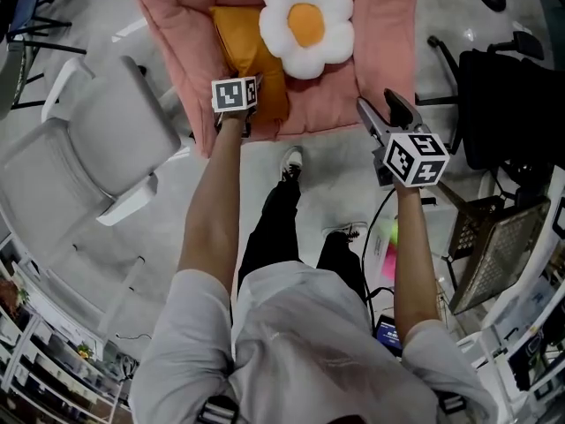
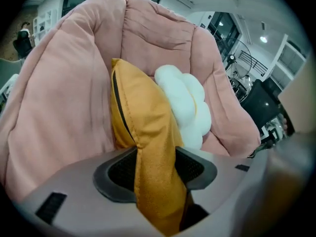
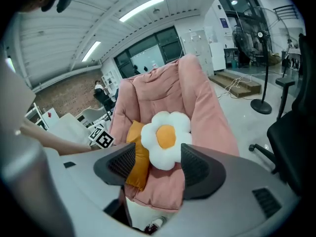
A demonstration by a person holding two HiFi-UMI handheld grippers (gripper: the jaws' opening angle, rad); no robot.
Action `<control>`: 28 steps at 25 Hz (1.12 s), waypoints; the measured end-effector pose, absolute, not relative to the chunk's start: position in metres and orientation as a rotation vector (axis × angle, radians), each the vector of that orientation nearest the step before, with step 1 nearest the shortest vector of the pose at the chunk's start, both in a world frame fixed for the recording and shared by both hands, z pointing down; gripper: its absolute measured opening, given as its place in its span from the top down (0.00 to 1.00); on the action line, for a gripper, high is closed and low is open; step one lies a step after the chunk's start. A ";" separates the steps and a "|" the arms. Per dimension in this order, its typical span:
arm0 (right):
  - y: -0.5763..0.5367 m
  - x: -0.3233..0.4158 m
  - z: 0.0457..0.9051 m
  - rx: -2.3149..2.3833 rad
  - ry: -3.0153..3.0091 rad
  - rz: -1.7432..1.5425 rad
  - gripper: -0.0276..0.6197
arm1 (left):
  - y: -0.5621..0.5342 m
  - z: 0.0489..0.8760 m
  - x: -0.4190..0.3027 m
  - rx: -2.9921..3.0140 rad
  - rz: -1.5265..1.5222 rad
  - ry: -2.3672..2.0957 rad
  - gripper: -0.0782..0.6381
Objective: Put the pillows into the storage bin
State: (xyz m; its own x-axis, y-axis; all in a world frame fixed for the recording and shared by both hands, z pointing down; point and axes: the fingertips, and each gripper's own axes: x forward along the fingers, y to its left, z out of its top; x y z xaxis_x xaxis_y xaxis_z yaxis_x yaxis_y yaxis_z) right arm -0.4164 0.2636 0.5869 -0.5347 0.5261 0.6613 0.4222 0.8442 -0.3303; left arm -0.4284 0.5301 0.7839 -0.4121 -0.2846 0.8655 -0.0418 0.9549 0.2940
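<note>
An orange pillow (image 1: 240,51) with a dark zip line along one edge was seen propped on a pink padded chair (image 1: 172,25). It was tucked partly behind a white flower pillow (image 1: 305,25) with a yellow-orange centre, and the two were touching. The left gripper (image 2: 155,172) was angled steeply down at the chair's front edge, with the bare left forearm (image 1: 212,201) stretched forward. Its fingers (image 2: 116,174) were closed on the orange pillow's lower corner, the fabric bunched between them. The right gripper (image 1: 385,113) was held short of the chair, off to the right and tilted down less steeply, with the right forearm (image 1: 415,254) extended. Its fingers (image 3: 200,169) were spread wide with nothing gripped. The flower pillow was framed in the gap, well apart from them.
</note>
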 end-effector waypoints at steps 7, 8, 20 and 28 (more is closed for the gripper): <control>0.254 -0.409 0.541 -0.694 -2.267 0.115 0.49 | 0.535 0.741 -0.416 0.193 -0.281 -2.008 0.60; 0.251 -0.407 0.535 -0.693 -2.278 0.112 0.49 | 0.536 0.733 -0.412 0.187 -0.273 -2.010 0.60; 0.188 -0.381 0.425 -0.653 -2.477 0.223 0.50 | 0.536 0.551 -0.408 0.282 -0.189 -2.295 0.60; 0.115 -0.328 0.352 -0.532 -2.622 0.224 0.50 | 0.446 0.446 -0.400 0.531 -0.172 -2.405 0.60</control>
State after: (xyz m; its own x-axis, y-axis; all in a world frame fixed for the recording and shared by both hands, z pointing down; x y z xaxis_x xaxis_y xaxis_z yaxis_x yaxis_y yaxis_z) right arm -0.3280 0.1154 0.3518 -0.8230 0.4037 0.3997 0.3302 0.9124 -0.2417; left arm -0.3998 0.4460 0.4461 -0.6998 -0.4166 0.5803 -0.3297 0.9090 0.2549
